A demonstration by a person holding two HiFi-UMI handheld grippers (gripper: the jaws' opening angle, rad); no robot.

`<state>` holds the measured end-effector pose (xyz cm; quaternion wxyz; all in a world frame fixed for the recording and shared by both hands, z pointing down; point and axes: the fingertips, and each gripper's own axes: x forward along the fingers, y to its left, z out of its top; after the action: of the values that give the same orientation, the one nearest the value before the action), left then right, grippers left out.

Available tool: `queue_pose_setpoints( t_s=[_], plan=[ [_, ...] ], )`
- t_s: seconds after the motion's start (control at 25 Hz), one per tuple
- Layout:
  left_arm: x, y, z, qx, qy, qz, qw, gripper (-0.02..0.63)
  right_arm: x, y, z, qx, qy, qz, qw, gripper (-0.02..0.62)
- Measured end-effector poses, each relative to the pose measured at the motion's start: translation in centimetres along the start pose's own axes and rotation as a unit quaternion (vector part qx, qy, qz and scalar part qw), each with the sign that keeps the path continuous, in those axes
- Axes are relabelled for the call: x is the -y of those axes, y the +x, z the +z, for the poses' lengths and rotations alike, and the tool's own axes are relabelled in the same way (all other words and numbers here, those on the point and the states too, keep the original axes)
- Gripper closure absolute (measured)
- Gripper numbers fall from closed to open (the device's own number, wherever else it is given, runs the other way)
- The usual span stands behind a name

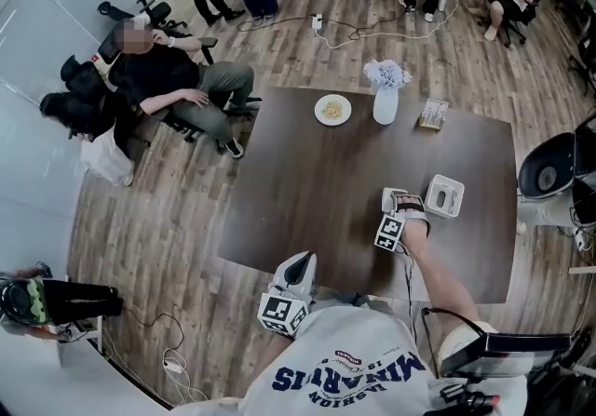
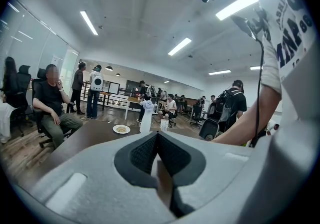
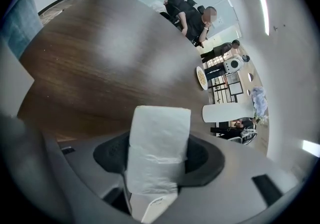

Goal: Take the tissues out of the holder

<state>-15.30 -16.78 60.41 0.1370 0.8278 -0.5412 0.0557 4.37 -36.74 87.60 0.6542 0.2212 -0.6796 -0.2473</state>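
- Shirt, white with printed lettering, worn by the person holding the tools; bottom edge of the head view, nearest the lens.
- Left claw, same view: just above the shirt, at the near edge of the dark brown counter.
- Right claw, same view: on an outstretched forearm over the right part of the counter, just beside the white holder, which stands upright on the counter.
- Plate and white vase with flowers, same view: far side of the counter, well apart from both claws.
- Left gripper view: left claw clenched, dark pads meeting at the tips, nothing between them. Plate and vase stand beyond it on the counter.
- Right gripper view: right claw grasping a white tissue pack, which stands up between the pads and is out of the holder. The counter's wood surface lies behind it.
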Motion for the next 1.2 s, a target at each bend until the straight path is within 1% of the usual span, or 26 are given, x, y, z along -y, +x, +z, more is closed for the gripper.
queue_pose_setpoints(
  t_s=[0.16,0.4,0.52,0.68,0.76,0.96,1.2],
  plan=[
    [0.1,0.2,0.3,0.003,0.004,-0.001,1.0000,0.601,-1.0,0.4,-0.3,-0.013,-0.006,0.014,1.000,0.319],
    [0.2,0.7,0.0,0.001,0.006,-0.007,1.0000,0.601,-2.0,0.5,-0.6,-0.019,0.006,0.035,0.999,0.301],
    [0.1,1.2,0.2,0.005,0.006,-0.012,0.9999,0.601,-2.1,0.2,-0.4,-0.016,0.010,0.043,0.999,0.282],
    [0.2,1.4,0.9,0.009,0.009,-0.018,0.9998,0.601,-2.2,-0.8,-0.1,-0.009,0.019,0.051,0.998,0.278],
    [0.5,1.5,1.0,0.011,0.009,-0.020,0.9997,0.601,-2.3,-1.4,-0.1,-0.005,0.030,0.056,0.998,0.278],
    [0.6,1.6,1.1,0.015,0.008,-0.029,0.9994,0.601,-2.5,-3.9,0.5,0.010,0.086,0.071,0.994,0.278],
    [0.8,2.5,1.4,0.023,0.016,-0.050,0.9984,0.601,-3.0,-5.9,1.1,0.022,0.106,0.072,0.992,0.278]
  ],
)
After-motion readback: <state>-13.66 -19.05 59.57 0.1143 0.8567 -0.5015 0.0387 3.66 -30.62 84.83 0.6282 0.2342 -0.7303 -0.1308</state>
